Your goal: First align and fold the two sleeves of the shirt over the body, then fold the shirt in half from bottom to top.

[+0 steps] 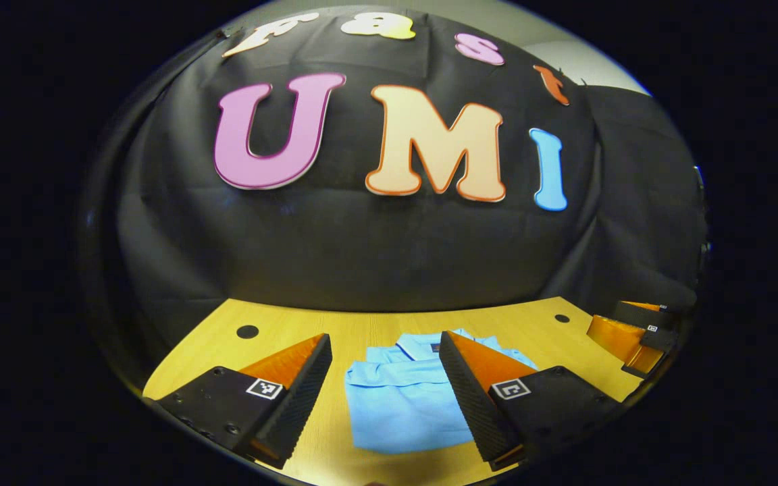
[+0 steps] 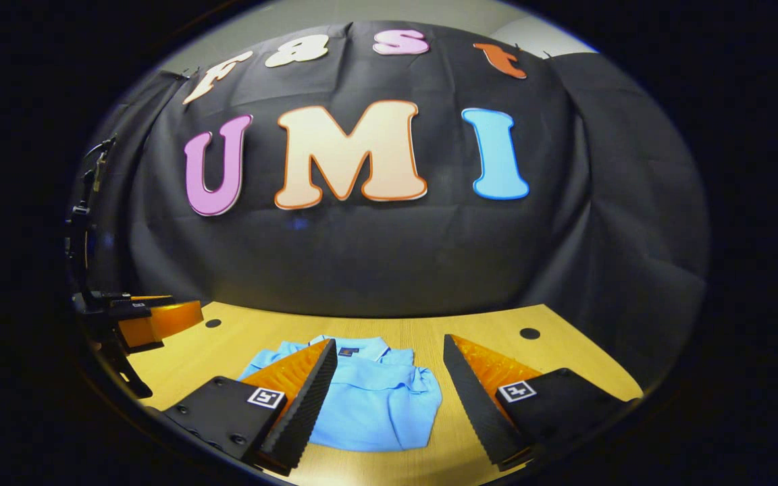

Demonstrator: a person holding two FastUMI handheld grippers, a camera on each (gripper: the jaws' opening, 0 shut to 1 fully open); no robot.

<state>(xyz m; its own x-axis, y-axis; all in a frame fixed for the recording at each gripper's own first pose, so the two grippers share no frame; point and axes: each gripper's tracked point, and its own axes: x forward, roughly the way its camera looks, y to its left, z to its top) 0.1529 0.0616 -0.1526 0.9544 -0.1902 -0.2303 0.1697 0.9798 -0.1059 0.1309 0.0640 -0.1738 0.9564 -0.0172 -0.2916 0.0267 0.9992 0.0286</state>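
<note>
The light blue shirt is seen folded into a compact bundle, collar toward the booth wall, lying flat on the wooden surface. The left hand-held gripper is held above it, spread wide, nothing gripped. The right hand-held gripper is likewise held wide open and empty over the shirt's right edge.

We see a wooden table with dark round holes near its far corners, and black cloth behind it.
</note>
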